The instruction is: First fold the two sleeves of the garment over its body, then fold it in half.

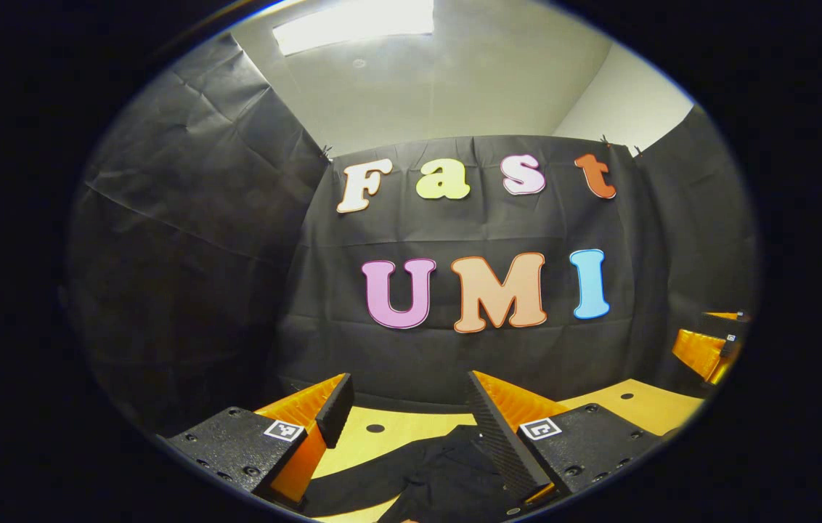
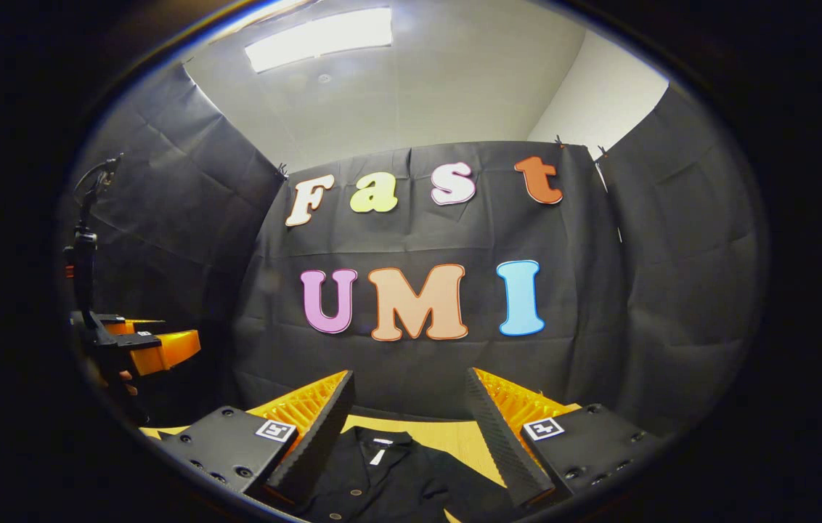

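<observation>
A black garment point(image 2: 389, 483) with a collar and buttons lies flat on the yellow table point(image 2: 447, 436), below and between my right gripper's fingers. My right gripper point(image 2: 409, 392) hovers above it, open, nothing held. In the left gripper view, a black part of the garment point(image 1: 440, 472) spreads over the table point(image 1: 396, 428) under my left gripper point(image 1: 407, 396), which is open too and holds nothing. The right gripper point(image 1: 705, 349) also appears far right in the left gripper view. The left gripper point(image 2: 142, 341) appears far left in the right gripper view, with a hand under it.
The booth's black cloth wall point(image 2: 418, 240) closes off the back and sides of the table. Round holes point(image 1: 375, 428) dot the table top. A ceiling light point(image 2: 316, 36) shines overhead.
</observation>
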The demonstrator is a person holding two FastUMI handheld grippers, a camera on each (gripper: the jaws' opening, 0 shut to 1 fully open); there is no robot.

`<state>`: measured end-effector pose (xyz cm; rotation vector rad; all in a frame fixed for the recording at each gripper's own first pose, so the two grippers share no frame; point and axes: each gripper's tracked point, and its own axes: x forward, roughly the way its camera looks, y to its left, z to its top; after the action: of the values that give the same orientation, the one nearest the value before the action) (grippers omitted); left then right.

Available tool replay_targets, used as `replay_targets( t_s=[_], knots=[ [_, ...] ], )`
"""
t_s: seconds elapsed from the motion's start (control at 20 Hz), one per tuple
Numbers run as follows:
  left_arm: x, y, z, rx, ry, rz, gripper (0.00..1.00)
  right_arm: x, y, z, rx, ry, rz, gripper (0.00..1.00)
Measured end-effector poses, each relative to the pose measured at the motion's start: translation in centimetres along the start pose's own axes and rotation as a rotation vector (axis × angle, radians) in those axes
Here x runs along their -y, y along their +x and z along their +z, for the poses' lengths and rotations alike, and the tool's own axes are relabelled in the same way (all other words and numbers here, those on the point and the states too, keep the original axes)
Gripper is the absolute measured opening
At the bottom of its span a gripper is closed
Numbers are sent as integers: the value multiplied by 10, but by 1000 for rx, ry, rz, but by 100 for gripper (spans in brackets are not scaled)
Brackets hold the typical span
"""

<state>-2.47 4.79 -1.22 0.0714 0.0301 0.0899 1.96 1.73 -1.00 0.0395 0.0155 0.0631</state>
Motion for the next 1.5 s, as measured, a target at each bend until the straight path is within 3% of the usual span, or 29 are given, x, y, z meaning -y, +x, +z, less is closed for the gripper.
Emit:
replay_targets(
  t_s=[0.8, 0.95, 1.25, 1.5],
  knots=[
    [-19, 11, -17, -30, -12, -51, 93, -42, 4, -5, -4, -17, 7, 97],
    [-24, 15, -19, -34, -38, -13, 92, -45, 7, -1, 10, -15, 38, 97],
    [-10, 17, -24, -49, -40, -18, 93, -23, 14, -18, -40, -15, 19, 99],
    [-4, 19, -26, -56, -24, -14, 92, 24, 18, -31, -76, -74, -26, 98]
  ],
)
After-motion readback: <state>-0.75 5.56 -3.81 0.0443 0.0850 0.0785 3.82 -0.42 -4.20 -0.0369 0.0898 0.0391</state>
